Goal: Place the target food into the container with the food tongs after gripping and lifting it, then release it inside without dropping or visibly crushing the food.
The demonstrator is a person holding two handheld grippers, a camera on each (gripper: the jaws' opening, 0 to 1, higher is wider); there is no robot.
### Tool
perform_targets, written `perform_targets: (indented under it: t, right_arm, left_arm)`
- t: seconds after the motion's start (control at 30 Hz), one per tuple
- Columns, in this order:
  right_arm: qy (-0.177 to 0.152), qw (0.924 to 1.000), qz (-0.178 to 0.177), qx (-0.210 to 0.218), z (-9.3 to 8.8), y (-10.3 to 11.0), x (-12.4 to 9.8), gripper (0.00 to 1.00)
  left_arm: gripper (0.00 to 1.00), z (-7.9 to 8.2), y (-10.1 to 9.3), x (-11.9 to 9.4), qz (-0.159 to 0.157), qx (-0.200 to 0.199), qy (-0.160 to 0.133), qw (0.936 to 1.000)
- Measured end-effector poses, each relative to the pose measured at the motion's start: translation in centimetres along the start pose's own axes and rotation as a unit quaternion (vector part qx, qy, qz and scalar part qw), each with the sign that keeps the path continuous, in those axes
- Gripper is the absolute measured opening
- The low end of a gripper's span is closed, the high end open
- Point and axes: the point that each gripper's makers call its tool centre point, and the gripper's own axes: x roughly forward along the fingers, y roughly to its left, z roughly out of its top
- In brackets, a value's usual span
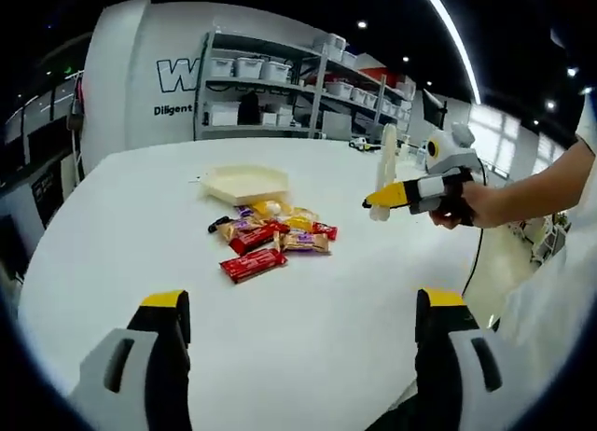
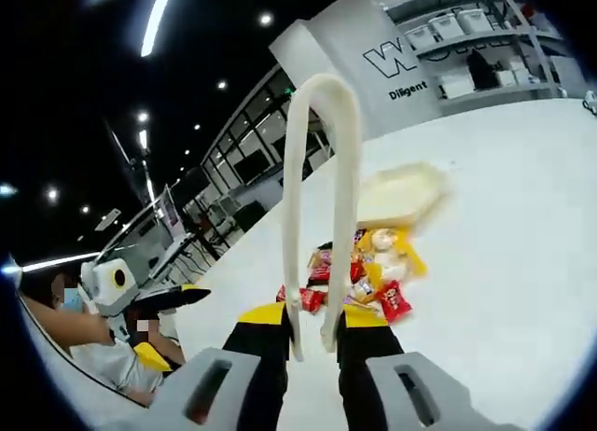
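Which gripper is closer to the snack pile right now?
Right, as far as the views show. The right gripper holds the tongs just beside the snack pile, above the table; the left gripper sits back toward the table's near edge.

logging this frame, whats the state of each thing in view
left gripper: open, jaws wide apart, holding nothing
right gripper: shut on the food tongs
food tongs: held above the table, nothing between the arms
container: on the table, nothing visible inside
snack packets: loose pile on the table beside the container, untouched
table: white, bears the container and packets
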Motion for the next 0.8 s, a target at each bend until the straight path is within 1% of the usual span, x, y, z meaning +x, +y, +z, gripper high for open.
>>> perform_targets:
  t: [0.07,0.17,0.27,0.43,0.53,0.6,0.67,0.8]
  right_arm:
    - [0.0,1.0,-0.004,-0.001,0.2,-0.6,0.3,0.13]
    - [0.0,0.9999,-0.011,-0.008,0.4,-1.0,0.6,0.13]
    - [0.0,0.9998,-0.017,-0.014,0.6,-1.5,1.0,0.13]
    - [-0.005,0.999,-0.033,-0.028,0.9,-2.6,1.4,0.13]
    - [-0.001,0.9987,-0.04,-0.033,0.9,-3.2,1.8,0.13]
    - [-0.001,0.9981,-0.045,-0.043,1.0,-3.4,2.0,0.13]
    - [0.001,0.9978,-0.049,-0.044,0.9,-3.8,2.4,0.13]
    - [0.005,0.9972,-0.055,-0.05,0.8,-4.1,3.1,0.13]
  left_arm:
    - [0.99,0.1,-0.1,0.1,-0.002,-0.011,0.001,0.9999]
    - [0.99,-0.2,-0.1,0.2,0.001,-0.013,0.011,0.9999]
    - [0.99,-0.6,-0.2,0.3,-0.003,-0.025,0.028,0.9993]
    - [0.99,-0.4,-0.1,0.1,-0.001,-0.024,0.028,0.9993]
    - [0.99,-0.6,-0.2,0.2,-0.002,-0.023,0.042,0.9989]
    - [0.99,-0.5,-0.1,0.2,-0.002,-0.022,0.042,0.9989]
    - [0.99,-0.2,0.1,0.2,0.002,-0.018,0.038,0.9991]
    - [0.99,-0.1,0.0,0.3,0.001,-0.027,0.045,0.9986]
